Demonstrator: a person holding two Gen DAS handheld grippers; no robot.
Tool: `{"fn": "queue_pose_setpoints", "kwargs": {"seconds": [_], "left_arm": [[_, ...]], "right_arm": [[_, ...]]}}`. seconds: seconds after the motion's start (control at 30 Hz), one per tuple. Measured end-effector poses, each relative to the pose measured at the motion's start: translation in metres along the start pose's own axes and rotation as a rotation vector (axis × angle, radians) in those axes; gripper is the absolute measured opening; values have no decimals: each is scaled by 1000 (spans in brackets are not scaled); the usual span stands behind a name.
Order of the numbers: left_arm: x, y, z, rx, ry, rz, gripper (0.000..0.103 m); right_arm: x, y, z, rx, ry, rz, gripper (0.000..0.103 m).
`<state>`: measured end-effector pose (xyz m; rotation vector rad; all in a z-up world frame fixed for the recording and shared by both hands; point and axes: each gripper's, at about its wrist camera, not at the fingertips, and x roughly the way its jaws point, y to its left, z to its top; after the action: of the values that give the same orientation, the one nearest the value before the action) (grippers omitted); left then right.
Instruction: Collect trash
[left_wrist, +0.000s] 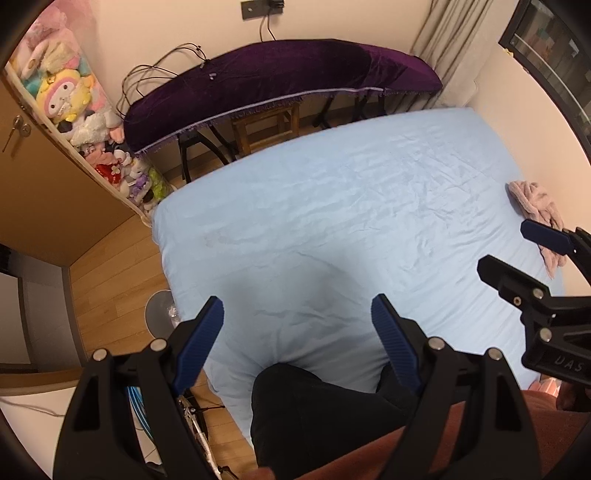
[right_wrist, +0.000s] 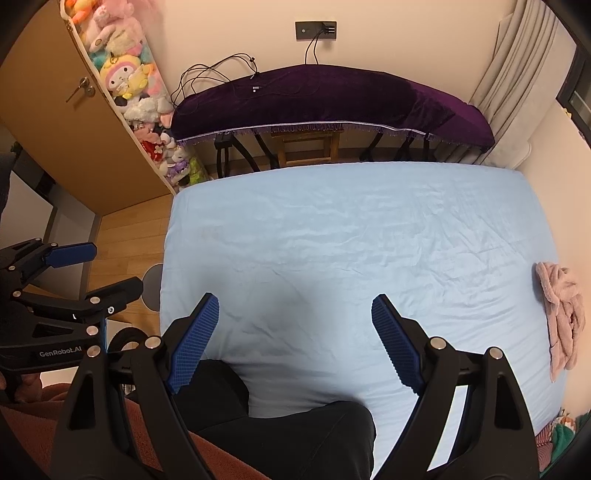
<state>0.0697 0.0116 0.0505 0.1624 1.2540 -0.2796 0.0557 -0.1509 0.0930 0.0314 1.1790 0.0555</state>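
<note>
A wide bed with a light blue sheet (left_wrist: 332, 221) (right_wrist: 351, 240) fills both views. The only thing lying on it is a crumpled pink cloth (left_wrist: 535, 206) (right_wrist: 561, 317) at its right edge. My left gripper (left_wrist: 297, 310) hangs open above the near part of the sheet, with nothing between its blue pads. My right gripper (right_wrist: 295, 306) is open and empty over the same area. Each gripper shows in the other's view, the right one (left_wrist: 513, 247) close to the pink cloth and the left one (right_wrist: 110, 269) over the floor beside the bed.
A person's dark-trousered legs (right_wrist: 295, 435) press against the bed's near edge. Beyond the bed are a purple-covered keyboard stand (right_wrist: 332, 99), a wooden stool (right_wrist: 306, 147) and loose cables. Left of the bed are a plush-toy holder (left_wrist: 74, 103), wood floor and a round fan base (left_wrist: 159, 310).
</note>
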Motion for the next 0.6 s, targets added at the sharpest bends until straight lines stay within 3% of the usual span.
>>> {"fn": "queue_pose_setpoints", "kwargs": {"seconds": [0.6], "left_arm": [[-10,-6,-5,28,-71,54,82]], "right_arm": [[-3,4,-3,-1,-13,-10,82]]}}
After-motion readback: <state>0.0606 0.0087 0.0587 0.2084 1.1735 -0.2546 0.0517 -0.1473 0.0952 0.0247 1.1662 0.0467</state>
